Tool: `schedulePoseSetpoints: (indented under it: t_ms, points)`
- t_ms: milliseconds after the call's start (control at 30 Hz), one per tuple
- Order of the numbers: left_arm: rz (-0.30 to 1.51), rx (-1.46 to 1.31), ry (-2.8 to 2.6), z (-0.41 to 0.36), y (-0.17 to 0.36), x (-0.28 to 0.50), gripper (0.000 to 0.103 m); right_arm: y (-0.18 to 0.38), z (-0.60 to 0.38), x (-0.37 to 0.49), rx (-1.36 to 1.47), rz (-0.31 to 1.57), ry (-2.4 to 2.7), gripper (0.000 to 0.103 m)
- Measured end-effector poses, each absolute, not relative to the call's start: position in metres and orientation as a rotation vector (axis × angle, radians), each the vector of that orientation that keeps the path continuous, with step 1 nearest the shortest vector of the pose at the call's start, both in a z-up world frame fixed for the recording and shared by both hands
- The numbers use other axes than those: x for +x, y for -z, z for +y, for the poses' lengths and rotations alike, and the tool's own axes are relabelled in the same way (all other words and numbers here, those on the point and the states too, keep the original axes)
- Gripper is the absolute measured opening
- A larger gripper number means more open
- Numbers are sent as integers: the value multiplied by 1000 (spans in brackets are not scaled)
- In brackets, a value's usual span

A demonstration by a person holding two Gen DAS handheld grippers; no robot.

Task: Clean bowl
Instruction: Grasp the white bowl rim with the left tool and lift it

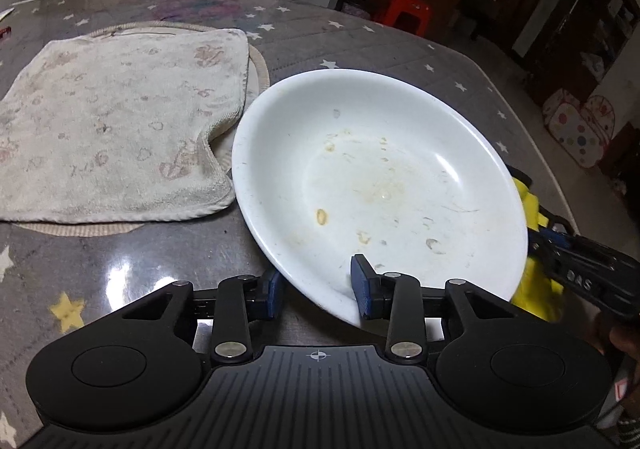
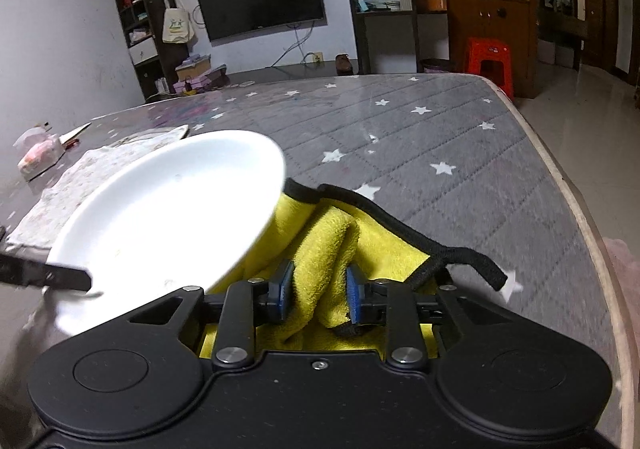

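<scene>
only readable bit: "DAS" in white letters on right gripper (image 1: 538, 237) finger, rest too blurry

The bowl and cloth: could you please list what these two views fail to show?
- Left wrist: bowl hides most of the yellow cloth.
- Left wrist: the bowl's underside faces away.
- Right wrist: glare washes out the bowl's stains.
- Right wrist: right gripper covers the cloth's near end.

Tilted, food-stained white bowl (image 1: 380, 185) against yellow cloth (image 2: 320, 245)

White bowl (image 1: 380, 185), yellow black-edged cloth (image 2: 332, 233), grey white-starred table cover (image 2: 460, 137), cream faded-print towel (image 1: 116, 121).
</scene>
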State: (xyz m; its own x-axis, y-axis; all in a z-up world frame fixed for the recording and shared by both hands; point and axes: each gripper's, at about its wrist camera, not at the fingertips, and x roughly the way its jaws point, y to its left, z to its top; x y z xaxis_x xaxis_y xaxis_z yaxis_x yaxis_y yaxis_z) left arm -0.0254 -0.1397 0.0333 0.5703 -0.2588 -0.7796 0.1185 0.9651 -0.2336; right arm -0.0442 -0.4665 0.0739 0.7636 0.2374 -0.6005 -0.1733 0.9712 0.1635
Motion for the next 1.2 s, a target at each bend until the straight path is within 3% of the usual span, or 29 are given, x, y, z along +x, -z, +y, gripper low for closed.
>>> schedulePoseSetpoints:
  t_ms: [400, 667, 1200]
  points:
    - [936, -27, 254, -147, -35, -20, 37, -77, -447, -81, -23, 634, -254, 29]
    - [921, 92, 296, -154, -36, -11, 39, -75, -450, -62, -41, 610, -283, 29]
    - [948, 200, 459, -147, -35, 25, 40, -68, -489, -21, 114, 614, -345, 29]
